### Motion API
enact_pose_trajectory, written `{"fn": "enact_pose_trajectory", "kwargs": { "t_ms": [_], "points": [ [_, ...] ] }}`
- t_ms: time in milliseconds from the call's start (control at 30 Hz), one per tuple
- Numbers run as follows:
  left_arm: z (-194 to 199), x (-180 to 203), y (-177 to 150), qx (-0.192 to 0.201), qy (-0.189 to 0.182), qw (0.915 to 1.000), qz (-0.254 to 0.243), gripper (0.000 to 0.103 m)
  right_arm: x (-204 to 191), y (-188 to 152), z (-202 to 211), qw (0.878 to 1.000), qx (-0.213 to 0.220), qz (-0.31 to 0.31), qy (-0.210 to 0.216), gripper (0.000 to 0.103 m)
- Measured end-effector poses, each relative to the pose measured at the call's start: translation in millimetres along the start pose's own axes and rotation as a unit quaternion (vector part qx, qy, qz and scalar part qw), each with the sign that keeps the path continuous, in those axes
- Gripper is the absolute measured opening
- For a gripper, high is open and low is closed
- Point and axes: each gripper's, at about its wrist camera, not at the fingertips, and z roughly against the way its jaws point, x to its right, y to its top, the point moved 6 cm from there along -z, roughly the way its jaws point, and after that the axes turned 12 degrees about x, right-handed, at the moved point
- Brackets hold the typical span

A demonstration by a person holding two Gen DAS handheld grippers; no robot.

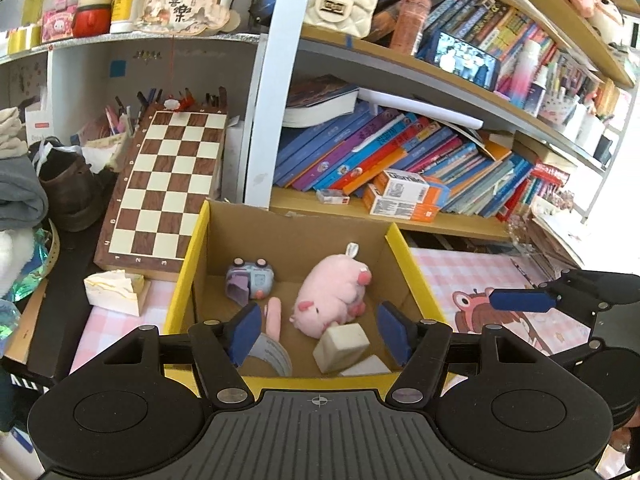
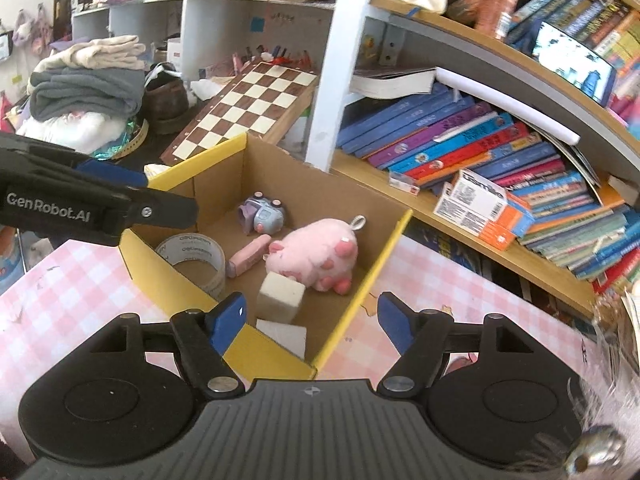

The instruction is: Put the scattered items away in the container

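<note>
A yellow-rimmed cardboard box (image 1: 416, 280) (image 2: 160, 258) stands on the pink checked mat. Inside it lie a pink plush pig (image 1: 334, 294) (image 2: 316, 254), a blue-purple toy camera (image 1: 250, 278) (image 2: 264, 214), a pink eraser (image 1: 274, 316) (image 2: 250, 256), a tape roll (image 1: 274, 356) (image 2: 192, 254) and two white foam blocks (image 1: 340, 346) (image 2: 280, 298). My left gripper (image 1: 322, 330) hovers open over the box's near edge, holding nothing. My right gripper (image 2: 310, 322) hangs open above the box's near right corner, also holding nothing. The left gripper's fingers (image 2: 114, 172) show at the left of the right wrist view.
A chessboard (image 1: 168, 188) (image 2: 244, 108) leans behind the box. A tissue pack (image 1: 116, 288) lies left of it. Shelves with slanting books (image 1: 400, 152) (image 2: 480, 148) and an orange-white carton (image 1: 408, 196) (image 2: 480, 208) rise behind. Folded clothes (image 2: 88, 84) pile up at the left.
</note>
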Motion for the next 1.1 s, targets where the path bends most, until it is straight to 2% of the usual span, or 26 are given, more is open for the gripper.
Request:
{"fn": "enact_pose_trajectory", "kwargs": {
  "t_ms": [500,633,867,1100],
  "points": [
    [22,35,-20,-0.010,-0.017,0.9994,-0.029,0.067,23,-31,46,0.997,0.011,-0.057,-0.041,0.075],
    [24,43,-27,-0.011,-0.016,0.9993,-0.033,0.073,33,-40,58,0.995,0.015,-0.076,-0.061,0.078],
    [25,55,-38,-0.013,-0.005,0.9984,-0.055,0.081,52,-59,72,0.987,0.018,-0.113,-0.112,0.087],
    [26,61,-53,-0.013,0.018,0.9962,-0.084,0.090,70,-84,81,0.972,0.014,-0.148,-0.182,0.099]
  ]
}}
